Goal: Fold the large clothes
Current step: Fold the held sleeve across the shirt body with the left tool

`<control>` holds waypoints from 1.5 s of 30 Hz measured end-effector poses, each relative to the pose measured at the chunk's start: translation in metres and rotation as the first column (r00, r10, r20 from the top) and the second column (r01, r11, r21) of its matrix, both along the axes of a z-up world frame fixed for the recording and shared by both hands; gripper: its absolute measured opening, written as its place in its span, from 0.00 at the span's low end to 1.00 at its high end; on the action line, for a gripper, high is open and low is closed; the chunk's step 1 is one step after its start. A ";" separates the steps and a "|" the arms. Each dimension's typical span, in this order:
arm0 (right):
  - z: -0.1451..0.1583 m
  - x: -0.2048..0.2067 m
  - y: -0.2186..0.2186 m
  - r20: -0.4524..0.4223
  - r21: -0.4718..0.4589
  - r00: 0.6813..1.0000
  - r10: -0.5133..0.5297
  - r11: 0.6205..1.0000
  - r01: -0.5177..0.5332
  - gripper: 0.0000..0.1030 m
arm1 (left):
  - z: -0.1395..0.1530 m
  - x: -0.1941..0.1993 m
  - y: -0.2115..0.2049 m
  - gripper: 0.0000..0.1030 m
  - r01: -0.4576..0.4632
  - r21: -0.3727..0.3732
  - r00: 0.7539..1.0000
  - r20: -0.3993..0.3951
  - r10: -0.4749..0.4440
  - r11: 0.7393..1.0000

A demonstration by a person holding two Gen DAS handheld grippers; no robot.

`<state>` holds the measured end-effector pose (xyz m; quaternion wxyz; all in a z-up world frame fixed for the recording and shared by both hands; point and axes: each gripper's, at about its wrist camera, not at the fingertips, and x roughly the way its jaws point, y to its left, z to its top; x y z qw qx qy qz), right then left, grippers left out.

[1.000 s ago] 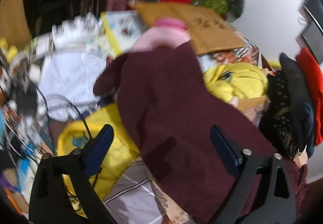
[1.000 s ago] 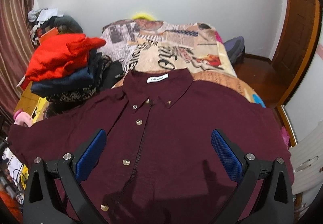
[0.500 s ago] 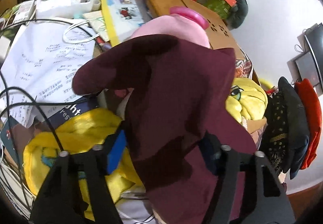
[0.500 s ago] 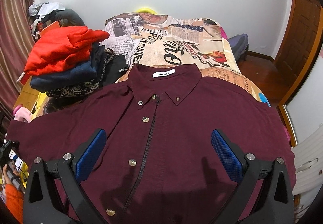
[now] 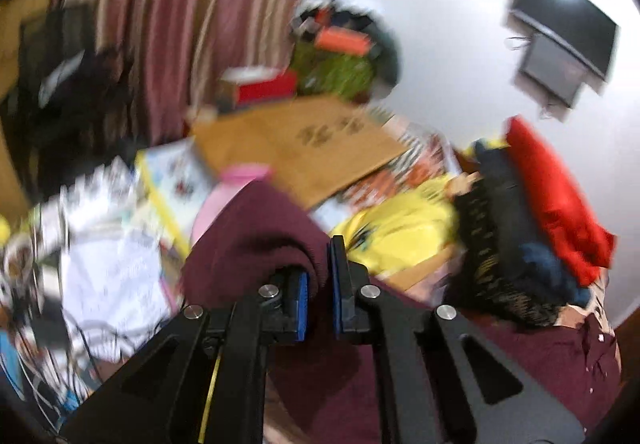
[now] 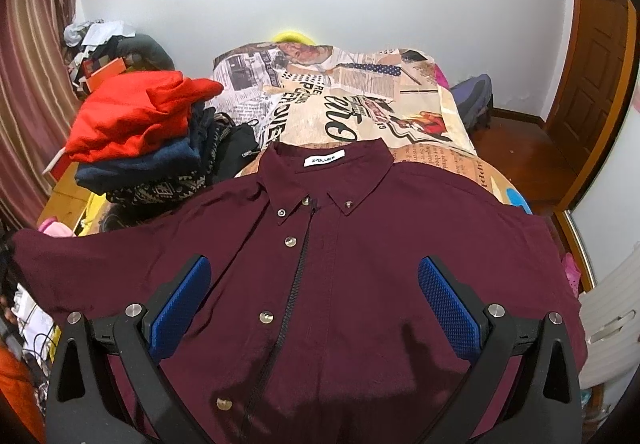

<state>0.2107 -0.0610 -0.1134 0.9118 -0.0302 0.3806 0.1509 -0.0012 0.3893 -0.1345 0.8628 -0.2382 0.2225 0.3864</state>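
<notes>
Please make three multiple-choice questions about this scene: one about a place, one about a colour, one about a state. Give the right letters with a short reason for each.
1. Where does the maroon shirt lie?
A. on the bed
B. on a chair
C. on the floor

2. What colour is the top garment of the clothes stack?
A. green
B. red
C. white

3. What does the left gripper do?
A. stands open
B. pinches the shirt sleeve
C. holds a book

Key: 1 A, the shirt is spread flat on the printed bedcover. 2 B, a red garment tops it. 3 B, maroon cloth sits between the just closed pads.
</notes>
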 end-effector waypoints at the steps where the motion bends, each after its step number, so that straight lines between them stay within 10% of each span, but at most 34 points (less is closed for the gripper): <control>1: 0.000 -0.002 -0.001 0.002 0.003 1.000 -0.002 1.000 0.002 1.00 | 0.015 0.006 -0.011 0.08 0.025 0.038 1.000 0.012 -0.026 0.999; 6: 0.005 -0.007 -0.016 0.026 0.020 0.999 -0.019 1.000 0.019 1.00 | 0.069 0.031 -0.074 0.08 0.175 0.165 0.981 0.051 -0.186 0.971; 13: 0.009 -0.010 -0.037 0.051 0.046 0.998 -0.036 0.998 0.034 1.00 | 0.110 0.081 -0.166 0.08 0.416 0.203 0.894 0.090 -0.440 0.887; 23: 0.014 -0.015 -0.070 0.109 0.044 0.992 -0.058 0.998 0.054 1.00 | 0.088 0.175 -0.297 0.08 0.724 0.091 0.687 -0.007 -0.727 0.684; 29: 0.006 -0.015 -0.092 0.090 0.047 0.991 -0.104 0.994 0.100 1.00 | 0.021 0.222 -0.386 0.08 0.873 -0.057 0.469 -0.172 -0.866 0.484; 35: 0.000 -0.020 -0.109 0.079 0.026 0.987 -0.142 0.990 0.140 1.00 | -0.026 0.220 -0.448 0.09 0.921 -0.137 0.309 -0.316 -0.897 0.366; 38: -0.002 -0.023 -0.117 0.076 0.018 0.985 -0.157 0.988 0.156 1.00 | -0.044 0.217 -0.461 0.27 0.928 -0.198 0.240 -0.331 -0.912 0.316; 45: -0.004 -0.025 -0.122 0.064 0.003 0.984 -0.165 0.986 0.165 1.00 | -0.040 0.199 -0.475 0.62 0.947 -0.160 0.198 -0.392 -0.899 0.279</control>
